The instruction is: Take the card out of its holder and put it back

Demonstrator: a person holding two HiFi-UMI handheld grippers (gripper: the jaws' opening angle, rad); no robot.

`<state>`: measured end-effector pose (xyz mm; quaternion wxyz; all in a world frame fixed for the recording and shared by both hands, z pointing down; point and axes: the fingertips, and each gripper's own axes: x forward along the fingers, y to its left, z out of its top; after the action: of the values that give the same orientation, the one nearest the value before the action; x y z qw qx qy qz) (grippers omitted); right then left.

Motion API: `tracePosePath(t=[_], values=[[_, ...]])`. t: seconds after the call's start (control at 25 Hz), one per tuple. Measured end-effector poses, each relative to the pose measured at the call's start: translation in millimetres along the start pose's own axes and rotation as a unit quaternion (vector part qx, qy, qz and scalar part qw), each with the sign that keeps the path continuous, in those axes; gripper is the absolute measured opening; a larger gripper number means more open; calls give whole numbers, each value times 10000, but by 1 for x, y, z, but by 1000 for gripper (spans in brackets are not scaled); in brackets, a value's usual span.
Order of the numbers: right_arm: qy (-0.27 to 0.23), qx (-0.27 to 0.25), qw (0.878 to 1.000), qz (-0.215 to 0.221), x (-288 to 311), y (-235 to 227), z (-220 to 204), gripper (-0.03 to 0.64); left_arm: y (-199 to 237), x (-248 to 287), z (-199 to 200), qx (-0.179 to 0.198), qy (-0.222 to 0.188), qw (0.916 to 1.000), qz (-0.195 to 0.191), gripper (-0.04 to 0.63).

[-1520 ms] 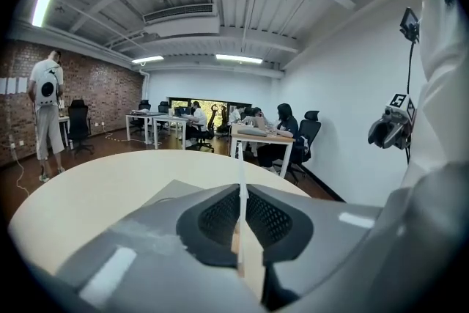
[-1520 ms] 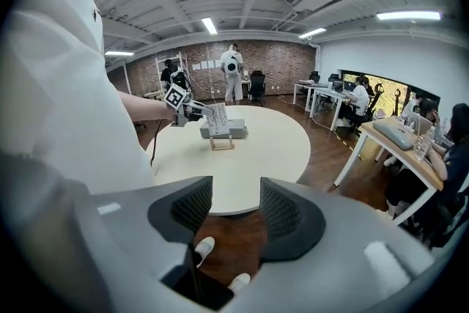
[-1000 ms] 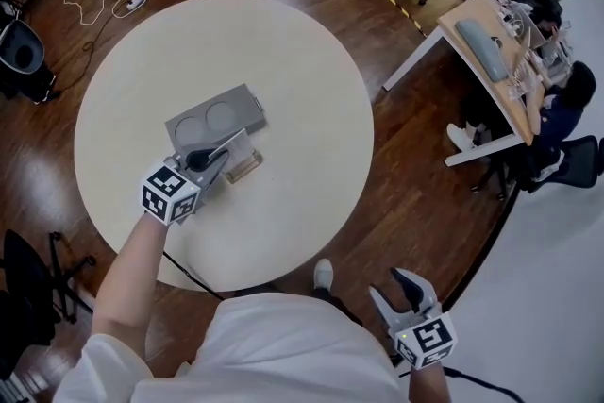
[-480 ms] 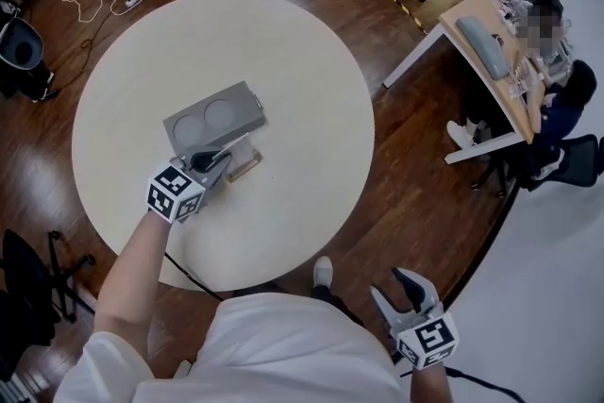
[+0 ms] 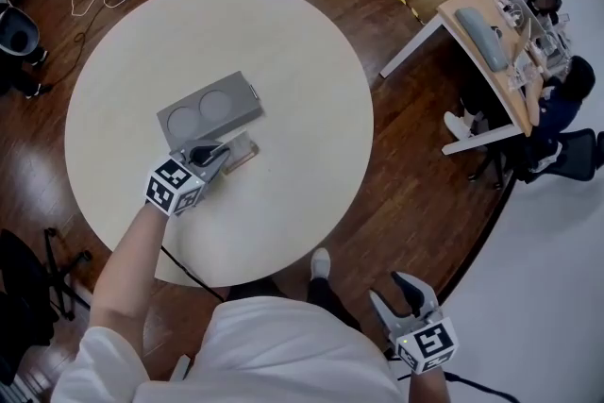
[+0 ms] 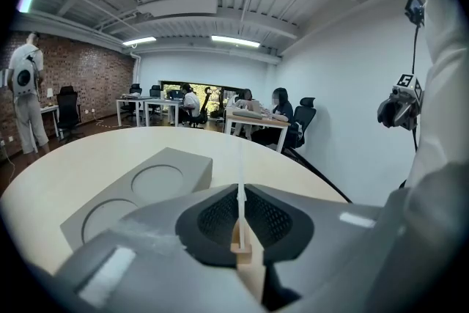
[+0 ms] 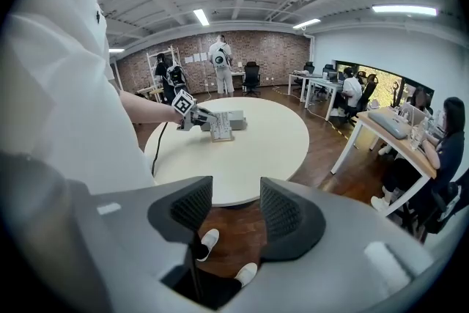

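Observation:
On the round table stands a small wooden holder (image 5: pixel 245 157), with a thin pale card (image 5: pixel 235 146) upright at its slot. In the left gripper view the card (image 6: pixel 239 194) shows edge-on, and its lower edge meets the holder (image 6: pixel 242 251). My left gripper (image 5: pixel 217 152) has its pads on the card's two faces, and its jaws are just beginning to open. My right gripper (image 5: pixel 404 295) hangs open and empty, low beside my body and off the table. Far off, the right gripper view shows the card (image 7: pixel 222 126) and the left gripper (image 7: pixel 192 116).
A grey block (image 5: pixel 209 108) with two round recesses lies just beyond the holder, close to my left gripper. The round table (image 5: pixel 302 61) has wooden floor around it. Desks with seated people stand at the far right (image 5: pixel 510 42).
My left gripper, with the card, has shifted slightly up the picture, towards the grey block, over the holder. The right gripper has stayed where it was.

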<state>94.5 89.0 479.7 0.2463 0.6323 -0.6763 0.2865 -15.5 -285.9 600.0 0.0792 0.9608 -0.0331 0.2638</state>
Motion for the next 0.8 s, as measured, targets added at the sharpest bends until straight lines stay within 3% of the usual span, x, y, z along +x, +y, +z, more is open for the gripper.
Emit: tracePosePath(t=[0.12, 0.24, 0.44, 0.6, 0.8], values=[[66, -9, 10000, 42, 2, 7, -2, 207, 4, 1, 1, 32, 24, 10000, 46, 26], [135, -26, 9998, 110, -1, 15, -6, 207, 5, -2, 0, 19, 40, 9999, 158, 82], [138, -184, 9994, 269, -5, 14, -12, 207, 4, -25, 5, 34, -129, 9975, 688, 143], [28, -449, 9975, 536, -12, 14, -12, 207, -21, -79, 13, -370, -469, 9894, 1325, 143], [-383, -1098, 9876, 1050, -8, 0, 0, 208, -80, -149, 11, -529, -707, 9725, 2155, 141]])
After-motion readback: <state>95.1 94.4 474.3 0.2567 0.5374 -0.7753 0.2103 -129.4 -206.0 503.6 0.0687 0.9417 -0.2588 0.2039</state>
